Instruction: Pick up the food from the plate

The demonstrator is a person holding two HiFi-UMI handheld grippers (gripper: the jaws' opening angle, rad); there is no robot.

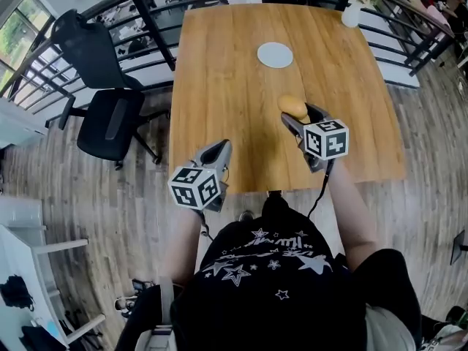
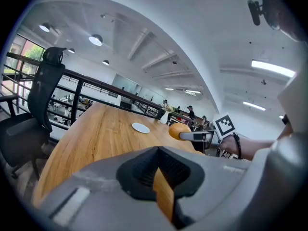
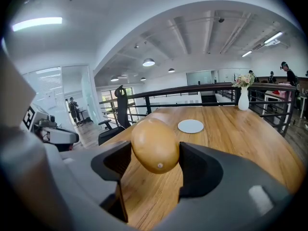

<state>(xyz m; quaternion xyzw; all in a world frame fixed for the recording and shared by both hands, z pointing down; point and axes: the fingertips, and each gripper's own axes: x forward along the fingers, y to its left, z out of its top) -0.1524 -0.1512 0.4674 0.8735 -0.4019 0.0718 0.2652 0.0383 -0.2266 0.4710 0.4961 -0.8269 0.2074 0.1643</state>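
Right gripper (image 1: 296, 112): jaws set wide and pressed on either flank of the food (image 1: 292, 105), a smooth yellow-brown oval held crosswise between the pads. Food sits off the plate (image 1: 275, 55), on the person's side of it and a little to its right, carried over the bare wood of the table (image 1: 219, 86); the left gripper view shows it raised above the tabletop. Plate white, round, flat on the table toward the far edge. Left gripper (image 1: 218, 149): jaws drawn together, tips meeting, nothing between them; it hangs over the near table edge, well apart from the plate, near-left of it. White vase with flowers (image 1: 352, 13) stands beyond the plate to its right, at the far corner. Black office chair (image 1: 102, 93) stands left of the plate, off the table.
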